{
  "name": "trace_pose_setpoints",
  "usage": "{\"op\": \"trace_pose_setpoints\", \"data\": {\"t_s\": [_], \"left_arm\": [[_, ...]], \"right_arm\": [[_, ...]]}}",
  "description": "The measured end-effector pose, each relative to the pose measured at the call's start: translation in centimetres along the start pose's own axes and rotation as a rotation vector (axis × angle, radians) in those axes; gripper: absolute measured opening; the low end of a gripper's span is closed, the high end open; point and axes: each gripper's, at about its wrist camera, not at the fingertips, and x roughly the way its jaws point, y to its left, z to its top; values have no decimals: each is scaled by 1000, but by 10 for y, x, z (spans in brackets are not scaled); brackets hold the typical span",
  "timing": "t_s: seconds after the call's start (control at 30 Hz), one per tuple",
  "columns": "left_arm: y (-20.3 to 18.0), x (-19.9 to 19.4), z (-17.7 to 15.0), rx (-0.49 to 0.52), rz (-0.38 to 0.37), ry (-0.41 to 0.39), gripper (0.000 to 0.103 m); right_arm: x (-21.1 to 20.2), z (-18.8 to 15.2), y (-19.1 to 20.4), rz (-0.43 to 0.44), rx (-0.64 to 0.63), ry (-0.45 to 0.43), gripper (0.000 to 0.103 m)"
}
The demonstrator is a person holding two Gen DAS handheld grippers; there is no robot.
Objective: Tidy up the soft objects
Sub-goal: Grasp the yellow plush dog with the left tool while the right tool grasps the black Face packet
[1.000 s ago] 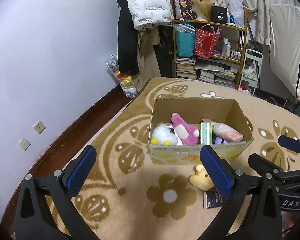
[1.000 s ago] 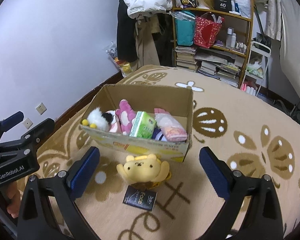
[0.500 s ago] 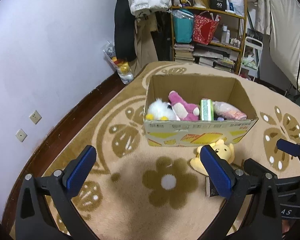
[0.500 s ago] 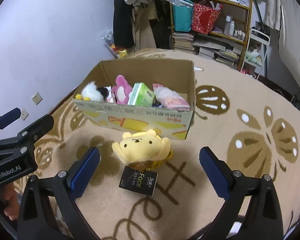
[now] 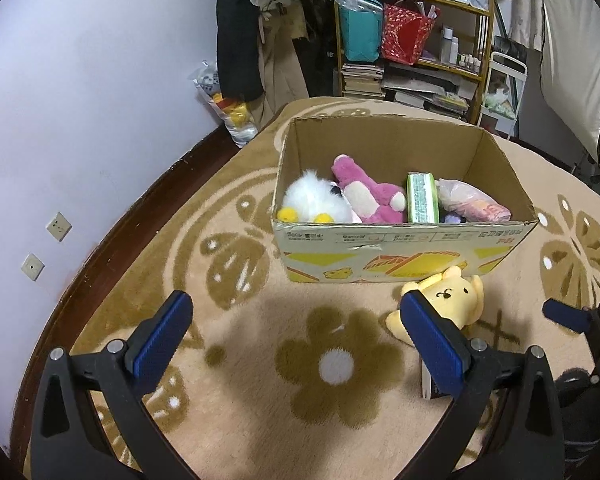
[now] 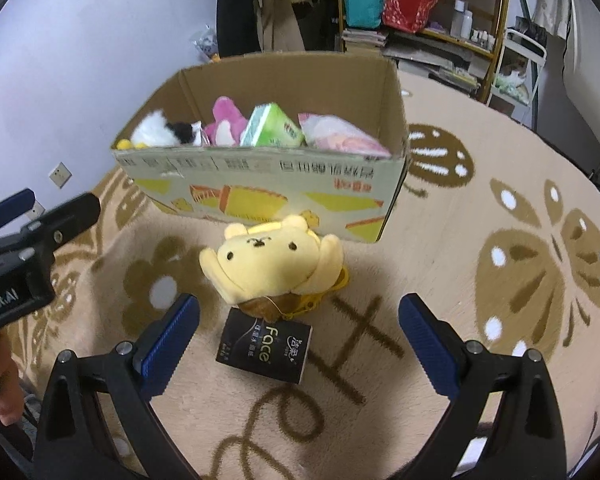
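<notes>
Both grippers have dropped closer; my right gripper [image 6: 298,334] frames the yellow plush [image 6: 274,266], fingers apart, so I'd grab it next; left gripper [image 5: 296,334] also spread, empty

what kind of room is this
Probably a lived-in bedroom or spare room at home: a flower-patterned carpet, a cluttered shelf of books, bags and bottles, and coats hanging against the wall.

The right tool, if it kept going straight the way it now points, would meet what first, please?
Most likely the yellow plush bear lying on the rug, centred ahead of the open right tool. The black tissue pack lies nearer but lower, so depth leaves some doubt. The cardboard box stands behind the bear.
</notes>
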Motion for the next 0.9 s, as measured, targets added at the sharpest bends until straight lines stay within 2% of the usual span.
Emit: {"op": "trace_pose_setpoints", "data": {"t_s": [0.33, 0.9], "left_arm": [[-12, 15, 6, 29, -57, 26, 103], [-29, 50, 2, 74, -134, 116, 103]], "right_arm": [[24, -6, -1, 1, 27, 54, 103], [66, -12, 7, 37, 60, 152, 103]]}}
